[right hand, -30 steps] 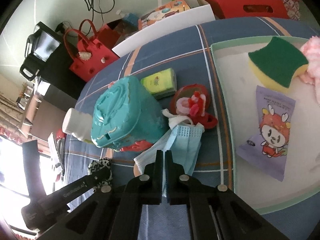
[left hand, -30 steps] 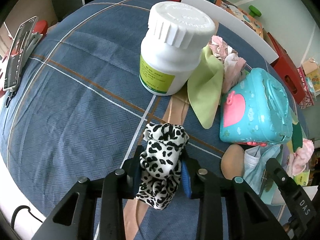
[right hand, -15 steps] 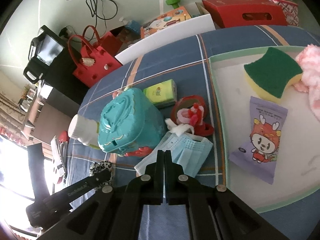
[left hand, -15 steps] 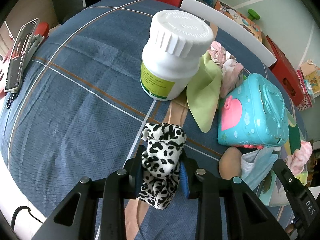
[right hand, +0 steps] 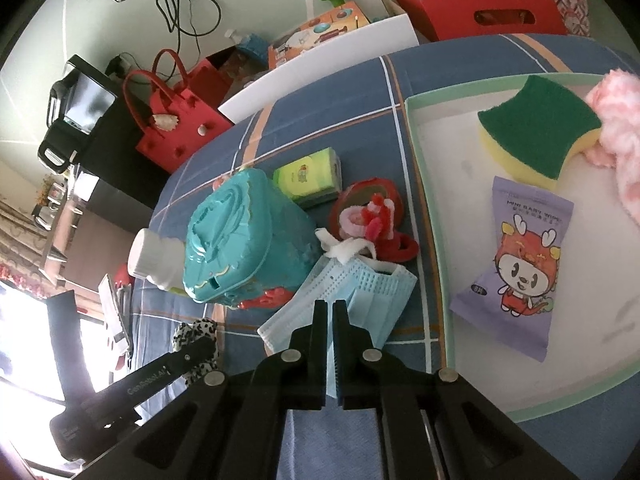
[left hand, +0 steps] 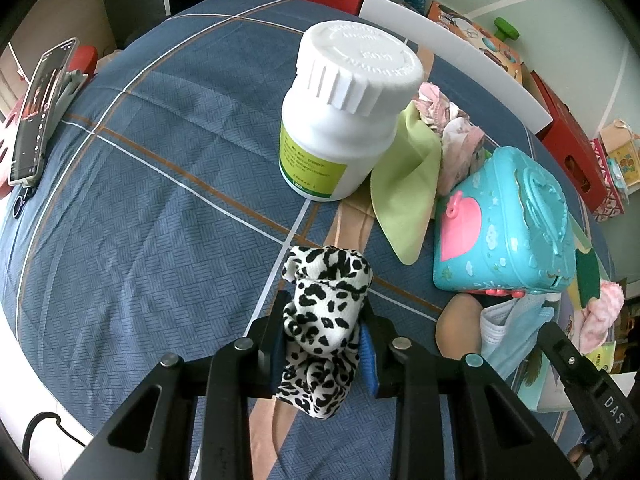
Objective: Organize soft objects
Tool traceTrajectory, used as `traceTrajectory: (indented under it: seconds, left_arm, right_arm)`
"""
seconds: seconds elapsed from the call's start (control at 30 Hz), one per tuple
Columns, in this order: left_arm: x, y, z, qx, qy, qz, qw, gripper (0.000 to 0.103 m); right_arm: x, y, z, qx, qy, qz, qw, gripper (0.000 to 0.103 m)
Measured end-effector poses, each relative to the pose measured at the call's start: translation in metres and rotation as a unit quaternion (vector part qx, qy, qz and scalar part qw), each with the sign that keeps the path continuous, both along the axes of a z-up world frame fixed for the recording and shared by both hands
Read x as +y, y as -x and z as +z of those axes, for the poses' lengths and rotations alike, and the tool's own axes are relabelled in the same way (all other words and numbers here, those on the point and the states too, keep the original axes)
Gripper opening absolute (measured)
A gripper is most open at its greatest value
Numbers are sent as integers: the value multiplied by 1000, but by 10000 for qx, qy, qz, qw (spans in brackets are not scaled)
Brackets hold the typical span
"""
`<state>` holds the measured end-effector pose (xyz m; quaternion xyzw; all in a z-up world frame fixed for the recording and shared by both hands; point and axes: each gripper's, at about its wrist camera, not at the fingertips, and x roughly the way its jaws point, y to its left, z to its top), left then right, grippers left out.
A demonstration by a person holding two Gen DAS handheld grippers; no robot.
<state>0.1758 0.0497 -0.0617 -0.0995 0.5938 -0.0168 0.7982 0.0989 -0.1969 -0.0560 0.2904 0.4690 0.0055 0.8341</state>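
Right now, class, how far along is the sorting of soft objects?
Done: the sponge, wipes pack and pink fluffy item lie in the tray. In hand: the left gripper clamps the leopard scrunchie; the right gripper pinches the face mask. Left: the green cloth and pink fabric.

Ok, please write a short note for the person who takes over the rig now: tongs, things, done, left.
Left tongs: shut on the leopard-print cloth, above the blue tablecloth.
Right tongs: shut on the blue face mask, beside the teal toy case.
Done: sponge, wipes pack and pink fluffy item lie in the tray.
Left: both held items; green cloth and pink fabric.
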Motion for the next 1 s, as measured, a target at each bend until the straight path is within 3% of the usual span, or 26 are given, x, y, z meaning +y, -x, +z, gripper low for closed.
traceTrajectory:
  seconds: [0.07, 0.13, 0.17, 0.2, 0.57, 1.0]
  left_arm:
    - [0, 0, 0, 5, 9, 0, 10000, 32]
    - [-1, 0, -1, 4, 11, 1, 10000, 32]
    - [-1, 0, 0, 4, 11, 0, 10000, 32]
    - [-1, 0, -1, 6, 9, 1, 10000, 32]
    - [0, -1, -2, 6, 34, 21, 10000, 32]
    - [-3, -1, -3, 25, 39, -37, 10000, 32]
  right_arm:
    - [0, 0, -1, 17, 22, -5, 10000, 7]
    - [0, 0, -1, 26, 44, -12, 10000, 20]
    - [0, 0, -1, 20, 46, -20, 10000, 39]
    - [0, 1, 0, 6, 44, -27, 10000, 49]
    - [-3, 0, -5, 171, 78, -159, 9997, 56]
    - [5, -10, -27, 474, 130, -155, 9987, 56]
